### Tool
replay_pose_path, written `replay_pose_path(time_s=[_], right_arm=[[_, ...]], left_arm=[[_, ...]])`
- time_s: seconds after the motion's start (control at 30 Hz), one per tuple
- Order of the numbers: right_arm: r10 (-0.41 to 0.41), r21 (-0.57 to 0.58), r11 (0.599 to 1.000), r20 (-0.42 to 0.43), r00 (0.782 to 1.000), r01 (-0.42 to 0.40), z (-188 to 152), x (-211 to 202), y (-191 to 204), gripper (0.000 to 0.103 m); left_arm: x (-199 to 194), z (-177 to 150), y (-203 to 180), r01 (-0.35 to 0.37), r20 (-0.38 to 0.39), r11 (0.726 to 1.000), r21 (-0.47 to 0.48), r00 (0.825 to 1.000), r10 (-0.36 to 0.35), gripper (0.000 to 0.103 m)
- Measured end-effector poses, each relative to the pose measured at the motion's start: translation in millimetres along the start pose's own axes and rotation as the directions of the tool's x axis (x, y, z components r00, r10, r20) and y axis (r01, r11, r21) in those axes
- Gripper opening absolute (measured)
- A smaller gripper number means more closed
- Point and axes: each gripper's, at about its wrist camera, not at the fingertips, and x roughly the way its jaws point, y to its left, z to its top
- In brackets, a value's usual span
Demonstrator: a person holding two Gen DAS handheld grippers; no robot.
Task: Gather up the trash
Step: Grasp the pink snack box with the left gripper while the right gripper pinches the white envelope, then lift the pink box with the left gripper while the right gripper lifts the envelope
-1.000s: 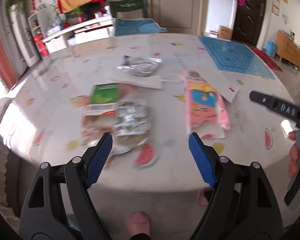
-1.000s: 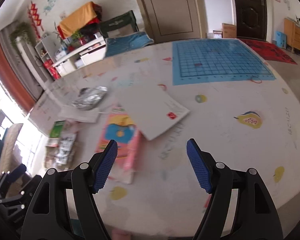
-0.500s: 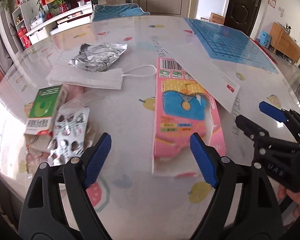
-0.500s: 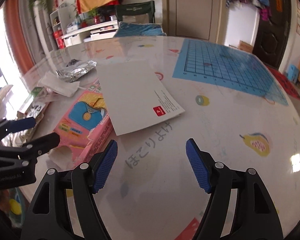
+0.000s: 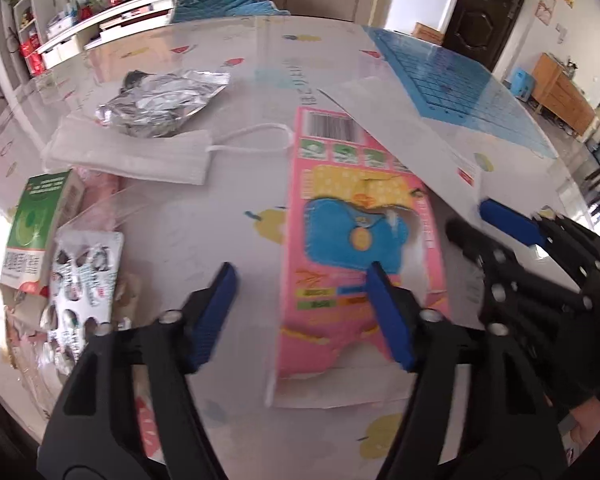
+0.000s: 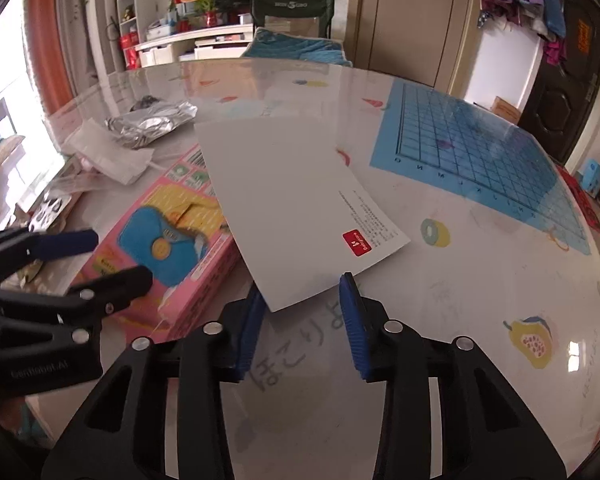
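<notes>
My right tongs [image 6: 302, 312], open, straddle the white card's [image 6: 288, 192] near corner; left tongs [image 5: 300, 300], open, hover over the pink box [image 5: 360, 248].

A white sheet of paper [image 6: 292, 200] lies on the table [image 6: 460, 280], its left edge overlapping a pink box [image 6: 160, 248]. The right gripper [image 6: 302, 292] is parted around the paper's near corner. The left gripper [image 6: 104, 256], also parted, hovers over the box, left of the paper.
</notes>
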Motion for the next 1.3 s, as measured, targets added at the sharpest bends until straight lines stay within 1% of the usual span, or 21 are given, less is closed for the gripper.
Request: replay_pose_path(time_s=[0.03,0.07,0.13,0.17,0.2,0.27,0.37,0.5,0.6,0.8,1.0,1.13,1.3], right_arm=[[0.001,0.001,1.000,0.000,1.000,-0.001,2.4,0.8,0.3,0.023],[0.001,0.001,1.000,0.001,1.000,-0.001,2.7,-0.7,0.6,0.017],[-0.007,-0.008,1.000,0.011,1.000,0.007,3.1,-4.4,2.6,0.011],[-0.005,-0.004,1.000,0.019,1.000,0.005,3.0,-7.4,2.6,0.010],[0.004,0.006,1.000,0.029,1.000,-0.004,3.0,-10.5,1.3,0.009],[0.006,0.026,1.000,0.048,0.999,-0.008,3.0,-17.7,-2.4,0.008],[0.037,0.085,0.996,0.066,0.997,-0.042,3.1,-30.4,-13.5,0.008],[0.058,0.128,0.989,0.079,0.995,-0.067,3.4,-46.7,-23.8,0.007],[0.064,0.141,0.987,0.091,0.994,-0.077,3.2,-60.5,-27.6,0.005],[0.098,0.168,0.979,0.126,0.987,-0.119,6.5,-91.0,-27.9,0.002],[0.143,0.165,0.972,0.155,0.977,-0.168,9.8,-121.9,-17.4,0.001],[0.184,0.171,0.962,0.180,0.966,-0.215,10.0,-142.3,-9.2,0.001],[0.200,0.149,0.961,0.208,0.958,-0.233,15.8,-168.2,3.0,0.001]], left_arm=[[-0.6,0.7,-3.0,0.016,0.002,1.000,0.009,1.000,-0.016,0.040],[-2.5,0.6,-7.5,-0.002,0.012,1.000,0.025,1.000,0.001,0.039],[-4.4,0.6,-12.0,-0.032,0.031,0.998,0.045,0.999,0.030,0.036],[-5.6,0.3,-12.4,-0.034,0.036,0.999,0.040,0.999,0.033,0.030],[-5.5,1.2,-11.9,-0.037,0.039,0.999,0.033,0.999,0.036,0.027],[-10.3,1.6,-10.3,-0.034,0.056,0.999,0.022,0.998,0.032,0.022],[-20.6,1.6,-13.7,-0.044,0.090,0.998,0.038,0.995,0.040,0.017],[-38.6,4.4,-18.5,-0.055,0.133,0.997,0.052,0.990,0.048,0.015],[-52.2,4.6,-21.9,-0.064,0.164,0.996,0.056,0.985,0.054,0.014],[-86.3,-0.5,-24.3,-0.077,0.220,0.995,0.070,0.974,0.060,0.013],[-126.0,-4.7,-22.9,-0.120,0.281,0.989,0.090,0.956,0.091,0.013],[-149.2,-12.9,-15.4,-0.151,0.313,0.984,0.091,0.943,0.116,0.013],[-173.6,-23.1,-6.9,-0.171,0.336,0.981,0.086,0.932,0.133,0.013]])
